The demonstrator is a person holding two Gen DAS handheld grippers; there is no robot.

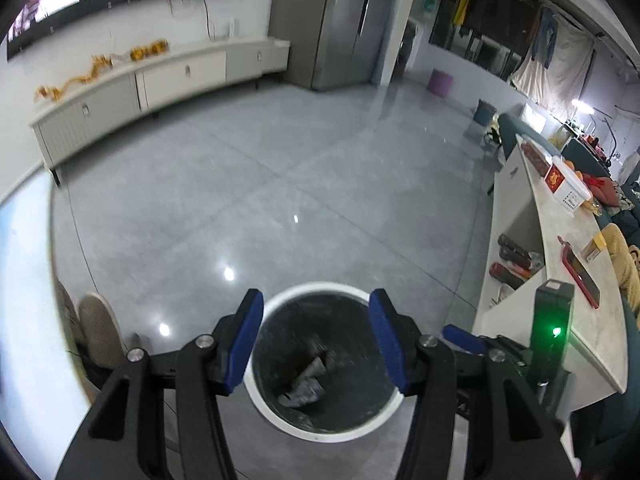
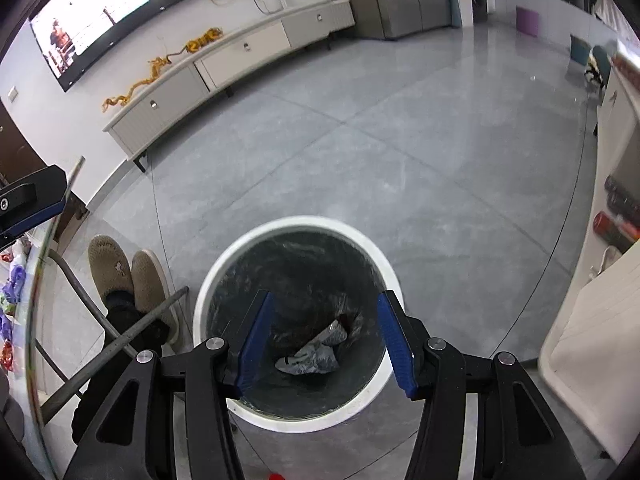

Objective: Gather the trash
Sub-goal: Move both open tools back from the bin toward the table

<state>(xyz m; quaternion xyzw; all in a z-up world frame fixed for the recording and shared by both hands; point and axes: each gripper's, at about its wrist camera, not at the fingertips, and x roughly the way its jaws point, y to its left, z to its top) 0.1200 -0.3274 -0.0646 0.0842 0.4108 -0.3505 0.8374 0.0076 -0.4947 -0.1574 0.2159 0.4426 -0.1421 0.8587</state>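
A round white-rimmed trash bin (image 1: 352, 434) with a dark liner stands on the grey floor, directly below both grippers; it also shows in the right wrist view (image 2: 256, 240). Crumpled silvery wrappers (image 1: 308, 386) lie at its bottom, seen too in the right wrist view (image 2: 316, 354). My left gripper (image 1: 316, 340) is open and empty above the bin. My right gripper (image 2: 324, 338) is open and empty above the bin. The right gripper's body (image 1: 548, 332) with a green light shows at the right of the left wrist view.
A white counter (image 1: 560, 248) with a red phone and boxes runs along the right. A glass table edge (image 2: 36, 280) with metal legs is at left, beside the person's slippered feet (image 2: 128, 276). A long white cabinet (image 1: 132, 84) lines the far wall.
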